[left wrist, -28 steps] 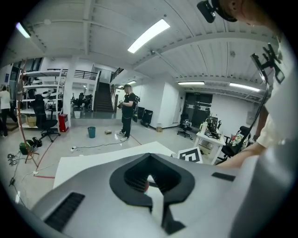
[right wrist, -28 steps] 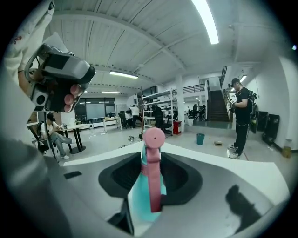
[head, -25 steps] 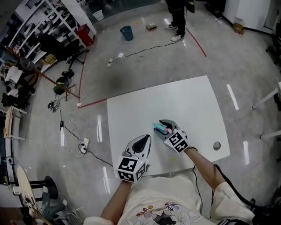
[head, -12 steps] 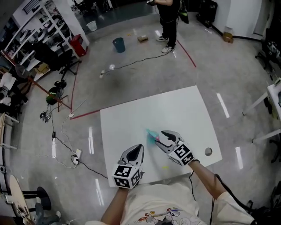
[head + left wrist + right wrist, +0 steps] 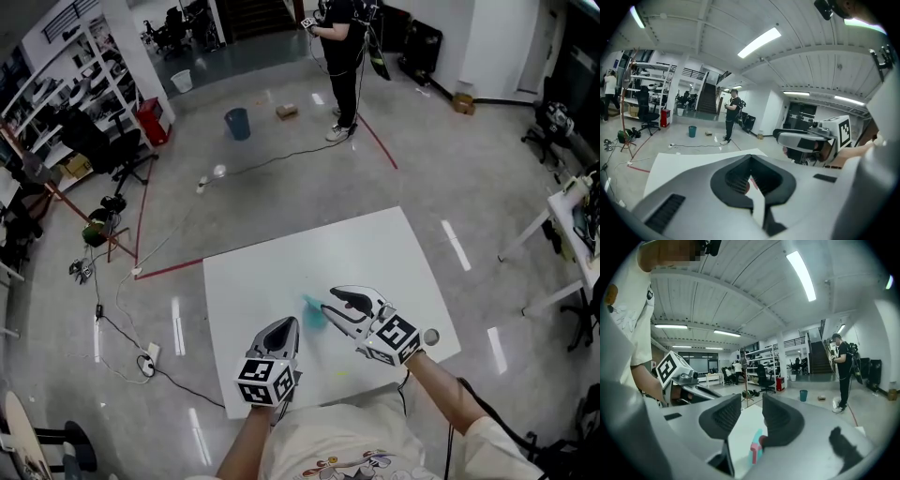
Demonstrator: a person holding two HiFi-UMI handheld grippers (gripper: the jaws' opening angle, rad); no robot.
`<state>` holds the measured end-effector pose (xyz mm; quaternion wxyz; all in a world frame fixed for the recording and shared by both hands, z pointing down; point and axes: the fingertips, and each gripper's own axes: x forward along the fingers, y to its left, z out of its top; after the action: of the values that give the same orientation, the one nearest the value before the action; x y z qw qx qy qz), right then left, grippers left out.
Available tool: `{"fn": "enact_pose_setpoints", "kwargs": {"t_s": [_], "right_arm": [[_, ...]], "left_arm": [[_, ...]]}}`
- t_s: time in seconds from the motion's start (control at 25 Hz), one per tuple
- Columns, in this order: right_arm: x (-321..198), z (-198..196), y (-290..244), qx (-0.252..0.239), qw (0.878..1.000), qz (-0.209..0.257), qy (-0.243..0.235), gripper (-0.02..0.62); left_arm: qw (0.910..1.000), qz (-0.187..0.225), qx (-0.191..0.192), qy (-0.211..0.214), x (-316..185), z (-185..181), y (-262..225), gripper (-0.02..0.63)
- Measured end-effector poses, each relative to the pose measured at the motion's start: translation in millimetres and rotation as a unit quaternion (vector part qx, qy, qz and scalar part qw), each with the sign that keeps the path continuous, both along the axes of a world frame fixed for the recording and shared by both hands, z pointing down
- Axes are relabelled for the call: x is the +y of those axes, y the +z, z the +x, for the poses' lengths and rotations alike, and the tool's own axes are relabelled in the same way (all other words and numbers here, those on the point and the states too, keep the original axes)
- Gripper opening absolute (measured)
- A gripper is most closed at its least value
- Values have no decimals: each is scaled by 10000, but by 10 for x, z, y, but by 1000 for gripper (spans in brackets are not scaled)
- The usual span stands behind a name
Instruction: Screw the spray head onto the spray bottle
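Spray bottle (image 5: 313,313) on white table (image 5: 281,267), my right gripper (image 5: 328,306) near it, jaws half apart, just closing, gripping nothing, my left gripper (image 5: 286,324) shut, empty.

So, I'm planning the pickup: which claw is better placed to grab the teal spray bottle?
Probably the right claw: its jaws, just closed partway, stand apart and empty, aimed over the teal spray bottle on the white table. The left claw is shut.
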<state>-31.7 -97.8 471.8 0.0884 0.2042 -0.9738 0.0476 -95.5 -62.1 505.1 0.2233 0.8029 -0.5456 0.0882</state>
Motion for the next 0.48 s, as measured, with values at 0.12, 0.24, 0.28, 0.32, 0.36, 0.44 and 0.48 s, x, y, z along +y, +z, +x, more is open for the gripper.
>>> {"fn": "enact_pose_setpoints", "kwargs": {"t_s": [0.12, 0.24, 0.28, 0.32, 0.36, 0.44, 0.48], "right_arm": [[12, -77, -58, -32, 10000, -34, -2, 135], [40, -113, -77, -1, 10000, -44, -13, 120], [43, -127, -86, 13, 10000, -33, -13, 115], [41, -143, -94, 27, 10000, -23, -9, 109], [41, -159, -99, 37, 10000, -18, -2, 101], [40, -173, -101, 55, 10000, -17, 32, 67], [33, -170, -100, 66, 10000, -18, 57, 46]], "left_arm": [[10000, 67, -20, 44, -25, -10, -84, 5], [10000, 19, -30, 21, -24, -13, -113, 5], [10000, 5, -58, 11, -27, -19, -118, 5], [10000, 0, -87, 10, -32, -27, -124, 5], [9999, 1, -102, 19, -35, -35, -128, 5], [10000, 13, -86, 33, -29, -42, -139, 5], [10000, 24, -73, 34, -27, -39, -149, 5]]}}
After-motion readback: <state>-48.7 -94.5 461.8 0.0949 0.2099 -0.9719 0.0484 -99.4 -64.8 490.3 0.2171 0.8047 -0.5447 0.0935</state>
